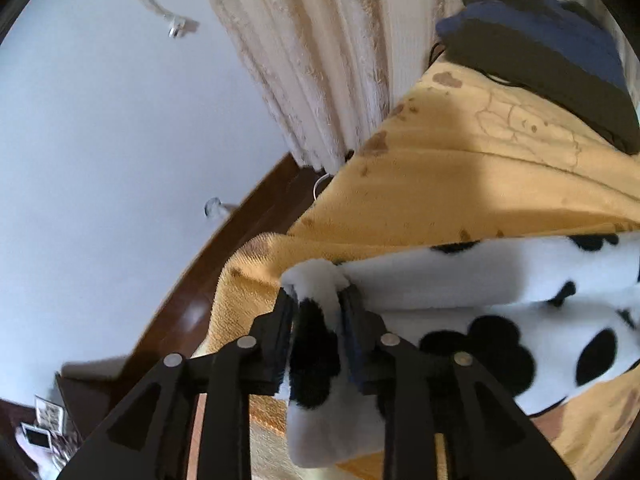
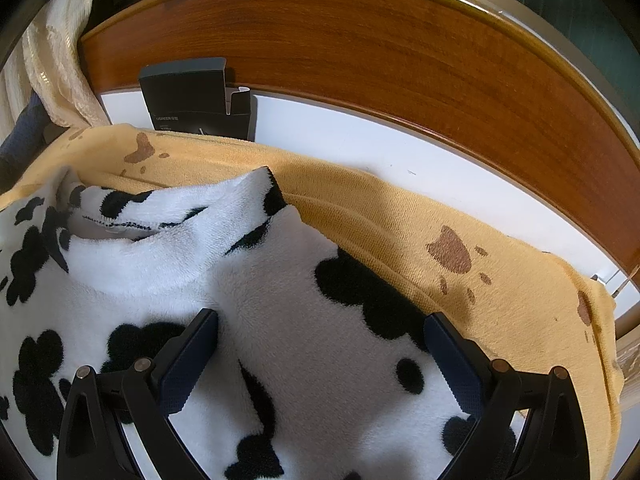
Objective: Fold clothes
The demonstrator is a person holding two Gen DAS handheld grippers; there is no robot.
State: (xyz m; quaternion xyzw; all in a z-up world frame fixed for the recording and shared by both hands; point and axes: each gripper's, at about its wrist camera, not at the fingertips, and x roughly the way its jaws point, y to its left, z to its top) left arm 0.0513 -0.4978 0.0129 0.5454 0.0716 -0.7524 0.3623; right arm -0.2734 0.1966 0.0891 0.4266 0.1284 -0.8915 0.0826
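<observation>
Left gripper (image 1: 318, 300): rises from 6 o'clock of the left wrist view; jaws narrow, pinching a bunched fold of the cow-print fleece garment (image 1: 460, 284); white and black pile fills the gap between the pads and spills past the fingertips.

Right gripper (image 2: 320, 328): enters from 6 o'clock of the right wrist view; jaws spread wide, one finger at 7 o'clock and the other at 5 o'clock; a broad hump of the fleece lies between them; whether the pads press on it cannot be told.

Cow-print fleece garment (image 2: 256, 280): white with black blotches; fills centre to 9 o'clock of the right wrist view, its collar opening toward 10 o'clock; lies on top of the yellow blanket (image 2: 460, 240).

Yellow blanket (image 1: 440, 184): brown paw and blot marks; spread beneath the garment, its edge running from 10 o'clock to 4 o'clock in the right wrist view.

Dark folded clothes (image 1: 540, 52): navy and black; at 1 o'clock of the left wrist view, beyond the blanket.

Black box (image 2: 196, 96): upright, flap open; at 11 o'clock, behind the blanket, against the wooden board (image 2: 380, 48).

Cream curtain (image 1: 320, 52): hangs at 12 o'clock of the left wrist view.
</observation>
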